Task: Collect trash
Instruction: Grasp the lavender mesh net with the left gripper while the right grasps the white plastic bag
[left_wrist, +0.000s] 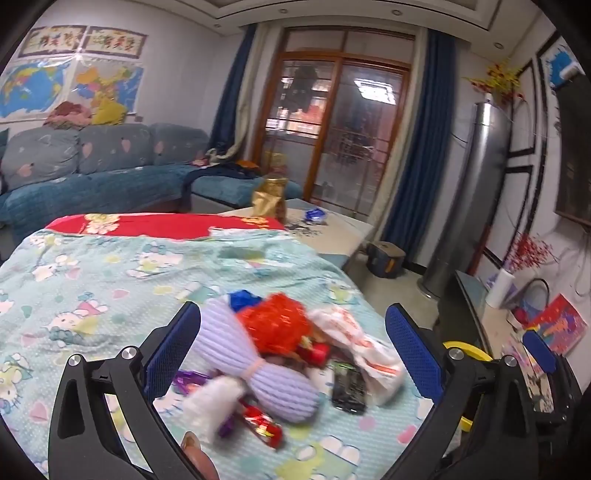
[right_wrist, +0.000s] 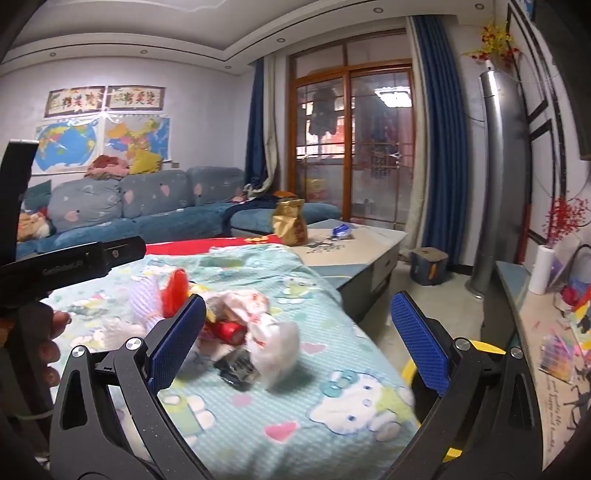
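Hovering with jaws spread wide, the left gripper (left_wrist: 293, 354) and right gripper (right_wrist: 299, 339) both face the trash pile (left_wrist: 295, 350) heaped near the right edge of the cloth-covered table (left_wrist: 92, 280), presumably so either can pinch a wrapper.

A blue sofa (right_wrist: 155, 214) stood by the wall under two maps (right_wrist: 103, 142). A gold bag (right_wrist: 290, 221) sat on the low table (right_wrist: 362, 251). Blue curtains (right_wrist: 439, 147) hung beside the glass door (right_wrist: 354, 147). A tall silver fan (right_wrist: 498, 177) stood near.
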